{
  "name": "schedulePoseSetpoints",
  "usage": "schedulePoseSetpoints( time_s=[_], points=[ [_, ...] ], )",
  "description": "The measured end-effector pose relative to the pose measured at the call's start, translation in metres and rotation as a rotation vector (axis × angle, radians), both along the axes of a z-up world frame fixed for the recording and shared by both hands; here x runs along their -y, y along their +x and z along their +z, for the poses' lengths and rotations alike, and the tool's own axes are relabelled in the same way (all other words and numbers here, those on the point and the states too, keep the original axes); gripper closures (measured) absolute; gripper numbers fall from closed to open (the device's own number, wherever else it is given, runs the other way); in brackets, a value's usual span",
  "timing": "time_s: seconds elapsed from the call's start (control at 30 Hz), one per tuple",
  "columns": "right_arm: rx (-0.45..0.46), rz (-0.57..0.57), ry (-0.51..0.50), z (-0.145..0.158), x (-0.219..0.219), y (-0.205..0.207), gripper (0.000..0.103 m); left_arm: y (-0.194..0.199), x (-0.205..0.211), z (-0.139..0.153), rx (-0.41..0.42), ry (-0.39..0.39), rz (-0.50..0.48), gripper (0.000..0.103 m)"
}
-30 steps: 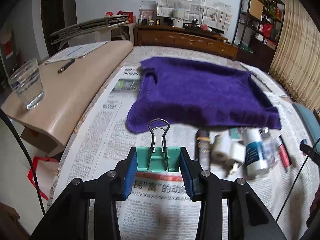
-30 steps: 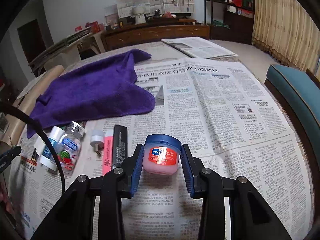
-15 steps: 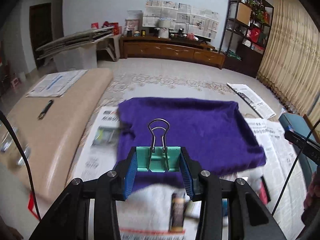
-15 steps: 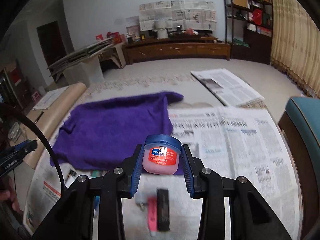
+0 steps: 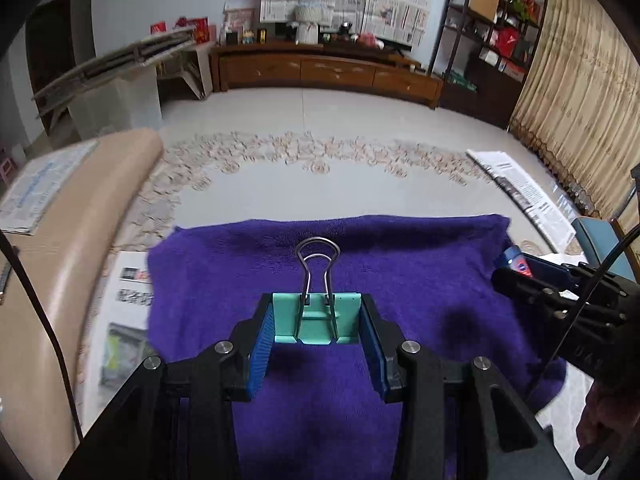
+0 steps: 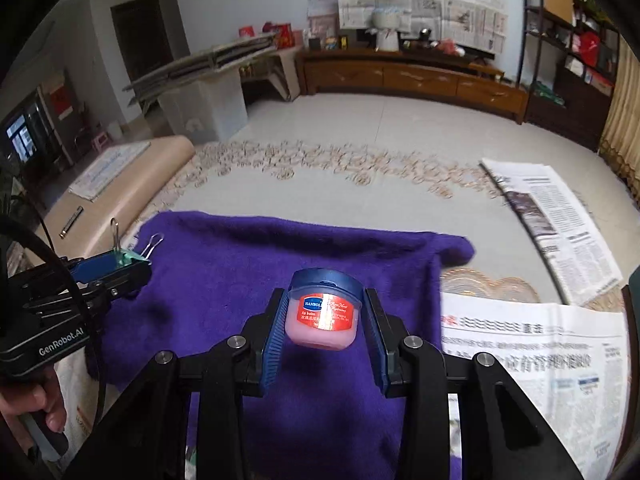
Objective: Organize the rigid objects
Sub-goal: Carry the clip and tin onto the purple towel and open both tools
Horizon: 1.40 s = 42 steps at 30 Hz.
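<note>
A teal binder clip (image 5: 316,318) with wire handles upright is pinched between the blue pads of my left gripper (image 5: 318,344), which hangs over the purple towel (image 5: 400,272). My right gripper (image 6: 322,338) is shut on a small pink lip balm jar (image 6: 323,314) with a blue lid and red label, also above the purple towel (image 6: 248,276). Each gripper shows in the other view: the right gripper (image 5: 524,270) at the right edge, the left gripper (image 6: 120,262) with its binder clip (image 6: 130,254) at the left.
Newspaper (image 6: 540,344) covers the table right of the towel, and a folded newspaper (image 6: 552,224) lies further back. A beige bench (image 5: 68,240) with papers runs along the left. A teal chair (image 5: 600,240) stands at the right. A hand (image 6: 36,404) holds the left gripper's handle.
Both grippers have travelled forward from the row of small items on the newspaper to above the purple towel, each keeping its object. The small items have dropped out of view.
</note>
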State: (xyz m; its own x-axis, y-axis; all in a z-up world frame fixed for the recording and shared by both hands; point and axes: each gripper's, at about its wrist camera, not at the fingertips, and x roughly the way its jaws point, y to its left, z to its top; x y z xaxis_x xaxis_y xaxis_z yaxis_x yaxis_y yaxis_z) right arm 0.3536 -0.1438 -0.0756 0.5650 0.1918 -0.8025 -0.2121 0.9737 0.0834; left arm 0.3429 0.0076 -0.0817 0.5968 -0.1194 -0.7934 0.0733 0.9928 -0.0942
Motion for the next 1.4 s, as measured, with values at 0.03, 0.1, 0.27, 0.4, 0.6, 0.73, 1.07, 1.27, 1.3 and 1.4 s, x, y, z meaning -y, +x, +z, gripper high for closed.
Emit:
schedulePoseSetpoints(
  time_s=[0.03,0.1,0.27,0.4,0.6,0.73,1.07,1.27,1.3,1.4],
  points=[
    [-0.017,0.002,-0.013,-0.008,-0.002,0.008,0.066,0.007,0.0,-0.007,-0.016,0.002,0.001,0.064],
    [-0.05,0.006,-0.031,-0.021,-0.005,0.021,0.066,0.018,-0.001,-0.02,-0.044,0.001,0.007,0.064],
    [-0.102,0.005,-0.065,-0.044,-0.006,0.038,0.066,0.035,0.002,-0.043,-0.11,0.047,0.002,0.064],
    [-0.147,0.012,-0.081,-0.057,-0.004,0.043,0.066,0.036,0.005,-0.047,-0.123,0.078,-0.015,0.064],
    [-0.146,0.033,-0.094,-0.06,-0.005,0.038,0.066,0.038,0.009,-0.047,-0.142,0.122,-0.021,0.057],
    [-0.139,0.076,-0.116,-0.062,-0.008,0.035,0.061,0.038,0.003,-0.048,-0.145,0.155,-0.003,0.032],
    [-0.078,0.04,0.016,-0.024,0.01,0.006,0.024,-0.012,-0.017,-0.014,-0.05,0.098,0.002,0.009],
    [-0.044,-0.026,0.089,0.01,0.035,-0.062,0.0,-0.083,-0.02,0.016,-0.037,0.054,-0.028,0.0],
    [-0.046,-0.038,0.095,0.013,0.039,-0.074,0.0,-0.097,-0.022,0.018,-0.037,0.058,-0.021,0.0],
    [-0.04,-0.061,0.062,0.02,0.047,-0.115,0.0,-0.136,-0.03,0.014,-0.041,0.055,-0.008,0.0]
  ],
)
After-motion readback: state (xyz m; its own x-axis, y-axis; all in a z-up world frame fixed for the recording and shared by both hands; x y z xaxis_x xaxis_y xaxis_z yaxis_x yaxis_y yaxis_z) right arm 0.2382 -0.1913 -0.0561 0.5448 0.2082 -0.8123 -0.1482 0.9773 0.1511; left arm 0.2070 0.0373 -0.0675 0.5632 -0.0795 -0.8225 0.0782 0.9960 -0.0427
